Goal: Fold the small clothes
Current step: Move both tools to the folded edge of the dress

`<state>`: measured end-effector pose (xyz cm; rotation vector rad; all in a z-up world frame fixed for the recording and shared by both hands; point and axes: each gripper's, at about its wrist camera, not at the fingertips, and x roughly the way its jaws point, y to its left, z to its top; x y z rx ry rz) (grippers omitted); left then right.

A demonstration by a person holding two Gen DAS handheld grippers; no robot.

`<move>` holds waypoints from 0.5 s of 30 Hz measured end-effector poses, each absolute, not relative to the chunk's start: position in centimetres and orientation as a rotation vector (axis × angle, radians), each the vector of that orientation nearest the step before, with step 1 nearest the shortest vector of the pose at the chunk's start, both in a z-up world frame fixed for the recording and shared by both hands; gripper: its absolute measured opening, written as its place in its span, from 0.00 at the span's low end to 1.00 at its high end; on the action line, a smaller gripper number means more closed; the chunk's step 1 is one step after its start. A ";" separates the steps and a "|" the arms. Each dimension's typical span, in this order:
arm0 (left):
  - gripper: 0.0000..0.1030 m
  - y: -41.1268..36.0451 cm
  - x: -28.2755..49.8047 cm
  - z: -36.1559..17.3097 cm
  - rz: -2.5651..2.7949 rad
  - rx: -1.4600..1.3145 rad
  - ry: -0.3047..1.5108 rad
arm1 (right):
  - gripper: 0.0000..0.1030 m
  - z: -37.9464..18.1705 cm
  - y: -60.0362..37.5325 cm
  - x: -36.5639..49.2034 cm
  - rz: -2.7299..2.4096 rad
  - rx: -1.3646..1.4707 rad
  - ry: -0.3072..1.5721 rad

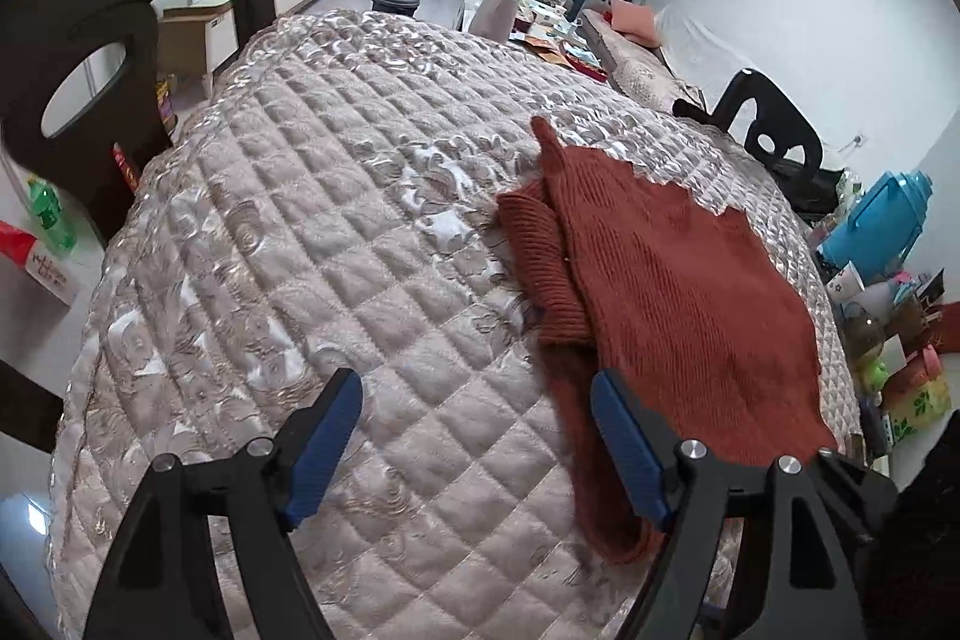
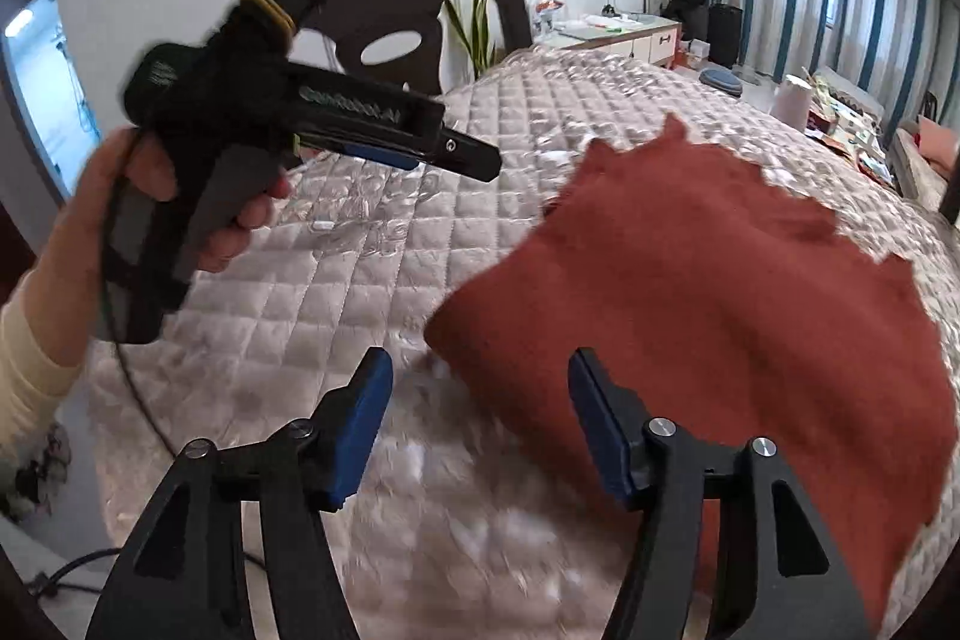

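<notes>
Both hand-held grippers, left (image 1: 474, 439) and right (image 2: 477, 424), stood open and empty; we judged regrasping the sweater (image 1: 672, 268) next.

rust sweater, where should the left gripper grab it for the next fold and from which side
Probably the ribbed sleeve cuff lying loose on the rust sweater, along its left edge. Come in from the bare quilted cover side: the cuff lies flat there, and the open left gripper already faces that edge.

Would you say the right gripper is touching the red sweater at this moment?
Cannot tell. In the right wrist view the right gripper stands open above the red sweater, nothing between its fingers, but one fingertip overlaps the blurred cloth.
</notes>
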<state>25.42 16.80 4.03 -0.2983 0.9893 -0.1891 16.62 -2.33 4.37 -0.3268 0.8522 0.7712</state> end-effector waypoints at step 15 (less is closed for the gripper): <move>0.85 17.7 27.9 2.9 -0.283 -0.435 1.014 | 0.40 1.5 0.8 16.5 0.614 -0.528 0.831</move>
